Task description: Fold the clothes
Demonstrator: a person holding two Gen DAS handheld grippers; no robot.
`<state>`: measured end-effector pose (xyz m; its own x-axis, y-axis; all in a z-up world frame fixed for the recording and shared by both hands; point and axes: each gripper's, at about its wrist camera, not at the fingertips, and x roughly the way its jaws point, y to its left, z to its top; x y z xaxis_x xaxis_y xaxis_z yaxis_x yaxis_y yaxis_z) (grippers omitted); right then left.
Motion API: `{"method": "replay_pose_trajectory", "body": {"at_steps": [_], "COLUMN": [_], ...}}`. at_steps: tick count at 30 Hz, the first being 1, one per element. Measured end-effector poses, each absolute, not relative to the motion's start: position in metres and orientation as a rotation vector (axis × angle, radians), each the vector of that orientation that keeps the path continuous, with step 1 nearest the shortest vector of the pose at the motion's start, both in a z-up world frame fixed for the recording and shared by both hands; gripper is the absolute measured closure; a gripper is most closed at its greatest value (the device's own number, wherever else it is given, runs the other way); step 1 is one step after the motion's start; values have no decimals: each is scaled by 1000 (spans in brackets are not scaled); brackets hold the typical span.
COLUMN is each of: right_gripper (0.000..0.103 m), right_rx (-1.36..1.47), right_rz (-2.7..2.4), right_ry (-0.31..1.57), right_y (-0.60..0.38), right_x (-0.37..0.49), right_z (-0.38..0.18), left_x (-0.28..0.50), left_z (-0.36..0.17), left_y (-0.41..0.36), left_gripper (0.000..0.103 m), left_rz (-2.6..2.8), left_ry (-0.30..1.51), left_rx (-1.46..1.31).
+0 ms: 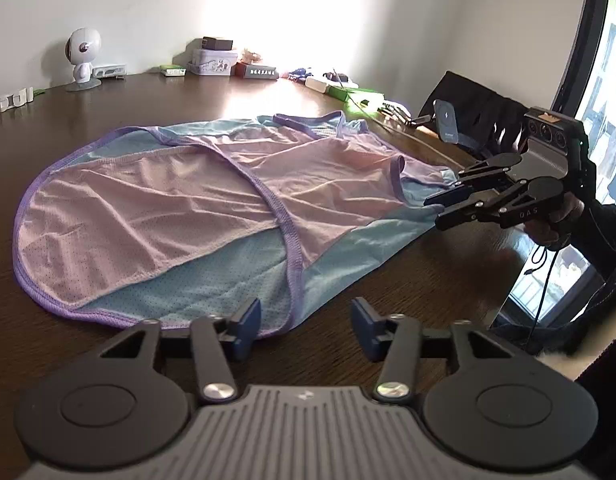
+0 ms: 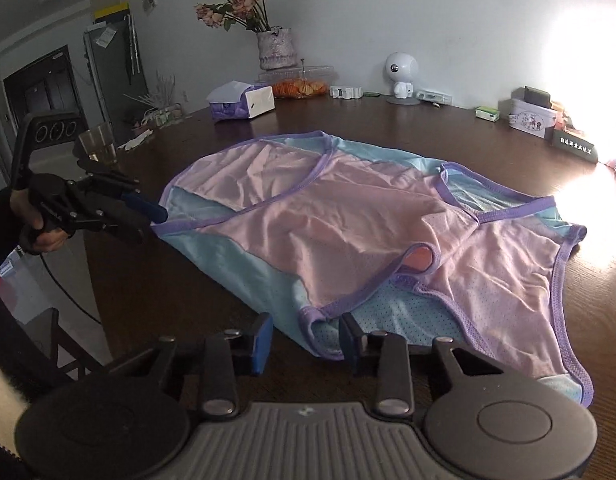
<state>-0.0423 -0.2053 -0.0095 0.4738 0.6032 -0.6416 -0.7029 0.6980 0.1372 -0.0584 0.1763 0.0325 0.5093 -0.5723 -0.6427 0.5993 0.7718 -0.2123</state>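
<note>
Pink-and-blue mesh garment (image 1: 211, 208) spread over the dark wood counter (image 1: 448, 280), pink panels lapped over blue ones, purple binding along every edge; partly doubled over itself, which fits either a fold in progress or a loose laying-out. Thin, perforated, very light by the look of it: likely to drape, wrinkle and slide on the polished wood rather than hold a crease. Best purchase probably on the purple binding (image 2: 408, 280), thicker than the mesh and less apt to slip from the pads. Left claw (image 1: 305, 326) released, jaws apart, low at the near hem and seemingly just clear of the cloth. Right claw (image 2: 305, 338) also parted, straddling a purple-trimmed corner at the near edge; contact with the fabric not certain. Counter edge close beside each claw, with the garment's blue side lying near the drop, so a careless tug could drag it over. Ample bare wood beyond the garment before the clutter along the wall: tissue box (image 2: 241, 102), small white robot figure (image 2: 402, 76), tin (image 2: 532, 118).
</note>
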Motion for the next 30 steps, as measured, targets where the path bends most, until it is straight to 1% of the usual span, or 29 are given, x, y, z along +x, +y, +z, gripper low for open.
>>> {"method": "replay_pose_trajectory", "body": {"at_steps": [1,2,5,7,11,13,16,21,25,26,27,28,29,30], "right_gripper": [78,84,99,101,102,102,102,102,101,99,95,94,89,79], "right_rx": [-159,-172,-188,-184,-109,-74,-92,-158,-178,-174,-171,-168,-163,-147], "right_rz": [790,783,778,782,762,755,738,694,639,625,622,620,624,621], "right_ry": [725,713,703,702,672,649,633,683,739,754,741,726,700,666], "right_y": [-204,-204,-201,-200,-208,-213,-211,-191,-178,-177,-180,-184,-192,-205], "right_x": [-49,-51,-53,-50,-40,-28,-1,59,87,91,90,88,85,77], "right_z": [-11,-12,-13,-14,-2,10,20,10,-1,-2,2,6,13,23], "left_x": [-59,-57,-53,-50,-37,-22,14,62,71,73,75,77,68,58], "left_z": [32,32,31,34,53,63,69,62,57,56,55,54,58,61], "left_y": [176,176,179,181,180,178,174,168,177,180,182,185,192,200], "left_gripper": [79,89,100,101,101,101,101,101,100,96,87,80,67,60], "left_rz": [-697,-698,-674,-665,-621,-608,-609,-601,-567,-558,-549,-540,-522,-504], "left_ry": [757,760,754,741,697,691,692,702,727,733,739,743,729,714], "left_rx": [58,67,75,74,113,150,191,234,217,212,208,203,180,157]}}
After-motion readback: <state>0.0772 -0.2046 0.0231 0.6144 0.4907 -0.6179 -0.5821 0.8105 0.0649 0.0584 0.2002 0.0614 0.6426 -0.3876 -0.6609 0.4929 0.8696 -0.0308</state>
